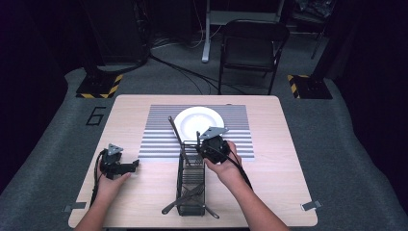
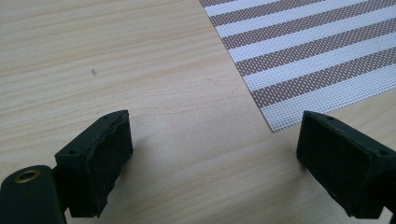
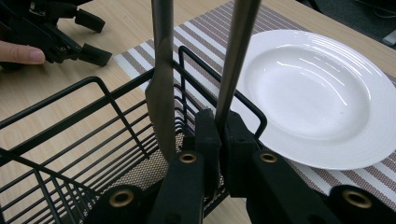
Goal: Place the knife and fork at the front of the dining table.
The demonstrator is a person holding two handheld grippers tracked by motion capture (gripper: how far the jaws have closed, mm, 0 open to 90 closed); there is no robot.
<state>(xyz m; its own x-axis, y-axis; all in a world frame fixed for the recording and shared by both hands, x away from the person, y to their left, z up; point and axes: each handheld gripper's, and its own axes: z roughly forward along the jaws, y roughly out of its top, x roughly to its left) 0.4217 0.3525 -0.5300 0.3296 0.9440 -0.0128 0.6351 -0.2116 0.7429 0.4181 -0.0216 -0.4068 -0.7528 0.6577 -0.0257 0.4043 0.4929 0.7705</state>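
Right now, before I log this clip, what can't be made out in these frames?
- Utensil clamped in the right gripper: its upper end is cut off by the top edge of the right gripper view; type unclear.
- Second utensil beside it: likewise cut off at the top.
- Cutlery lying in the basket: high view too small to tell the pieces apart.
- Left gripper: open over bare table, its body out of frame.

Place: a recording lab or studio, dark around the edges.
Floor: grey carpet (image 1: 48, 159), cables (image 1: 183, 67) trailing at the far side.
Stands: bases with yellow-black hazard tape (image 1: 98, 89), far left and far right.
Furniture: numbered wooden table (image 1: 269, 159), black folding chair (image 1: 252, 48) beyond.
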